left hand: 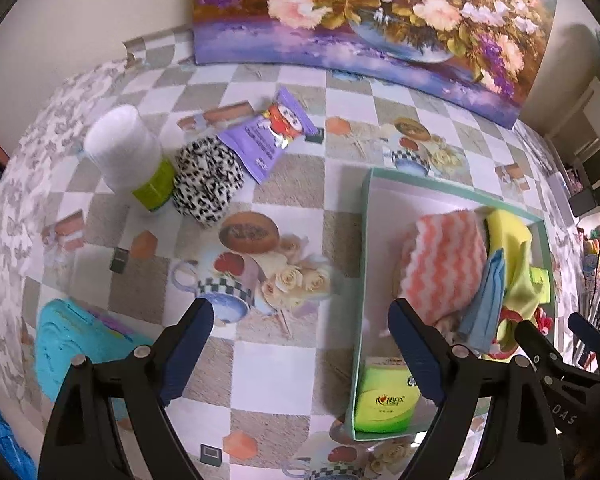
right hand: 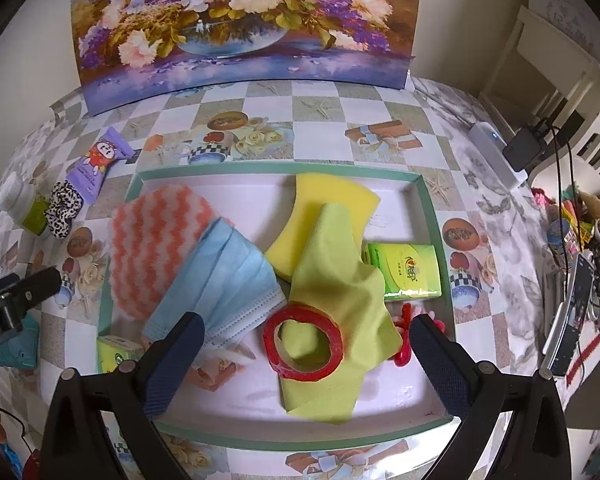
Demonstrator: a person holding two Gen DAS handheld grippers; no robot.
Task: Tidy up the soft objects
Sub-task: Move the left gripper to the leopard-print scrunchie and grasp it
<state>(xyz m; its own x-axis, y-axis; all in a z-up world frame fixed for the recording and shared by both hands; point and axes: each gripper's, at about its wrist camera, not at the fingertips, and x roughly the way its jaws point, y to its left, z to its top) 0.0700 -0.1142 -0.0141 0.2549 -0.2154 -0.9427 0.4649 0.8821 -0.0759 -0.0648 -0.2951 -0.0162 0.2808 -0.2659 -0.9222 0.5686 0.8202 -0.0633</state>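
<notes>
A green-rimmed white tray (right hand: 428, 196) holds a pink zigzag sponge (right hand: 156, 236), a blue face mask (right hand: 224, 280), a yellow sponge (right hand: 320, 200), a lime cloth (right hand: 340, 280), a red tape ring (right hand: 304, 344) and green tissue packs (right hand: 410, 272). My right gripper (right hand: 304, 344) hovers open over the tape ring, nothing between its fingers. My left gripper (left hand: 300, 344) stands open over the tablecloth beside the tray (left hand: 364, 240), empty. A leopard scrunchie (left hand: 206, 184), a purple wipes pack (left hand: 268, 132) and a white cotton-pad roll (left hand: 124, 148) lie outside the tray, at the far left.
A flower painting (left hand: 360, 12) leans on the wall at the table's back. A turquoise object (left hand: 68, 344) lies by the left gripper. A power strip with cables (right hand: 500, 148) and cluttered items (right hand: 576, 240) sit at the right edge.
</notes>
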